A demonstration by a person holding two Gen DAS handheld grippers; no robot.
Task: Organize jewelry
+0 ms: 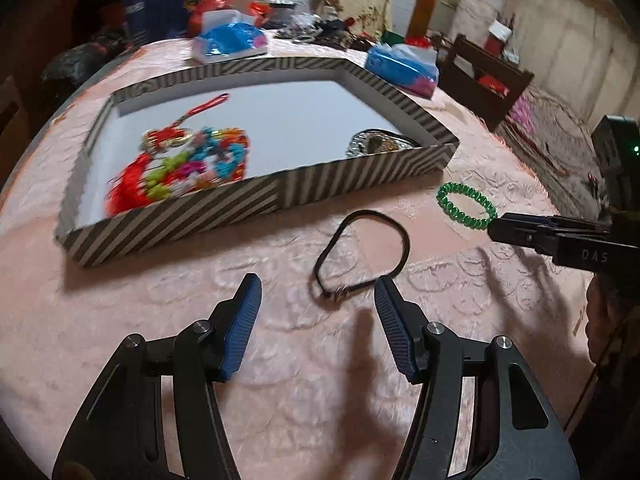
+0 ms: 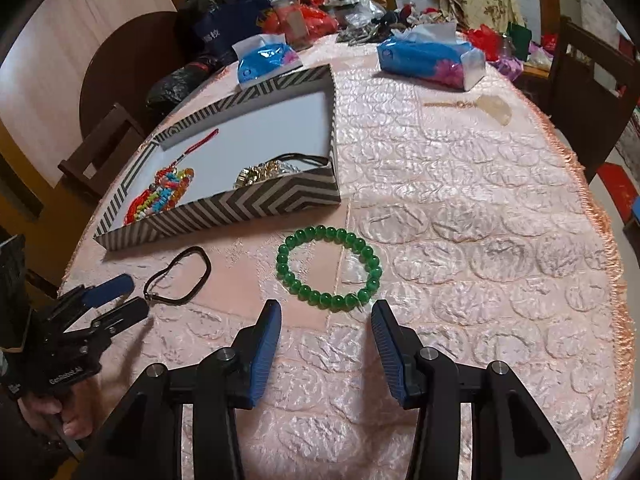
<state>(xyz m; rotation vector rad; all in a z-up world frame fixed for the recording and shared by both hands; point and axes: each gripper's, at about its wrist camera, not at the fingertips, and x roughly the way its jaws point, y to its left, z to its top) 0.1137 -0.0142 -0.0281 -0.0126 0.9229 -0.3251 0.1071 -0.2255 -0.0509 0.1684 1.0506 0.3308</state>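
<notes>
Green bracelet [image 2: 329, 268]: glossy round beads in a ring, flat on the counter [image 2: 460, 240] just beyond the right gripper [image 2: 326, 322]
Right fingers: ribbed blue pads, parted, nothing between them
Black cord bracelet [image 1: 362, 254]: thin loop with a small clasp, just ahead of the left gripper [image 1: 318, 294]
Left fingers: spread wide, empty
Striped box [image 1: 256, 204]: shallow cardboard, white inside, holds colourful beadwork [image 1: 192, 160]
Cloth: pink, quilted circles
</notes>
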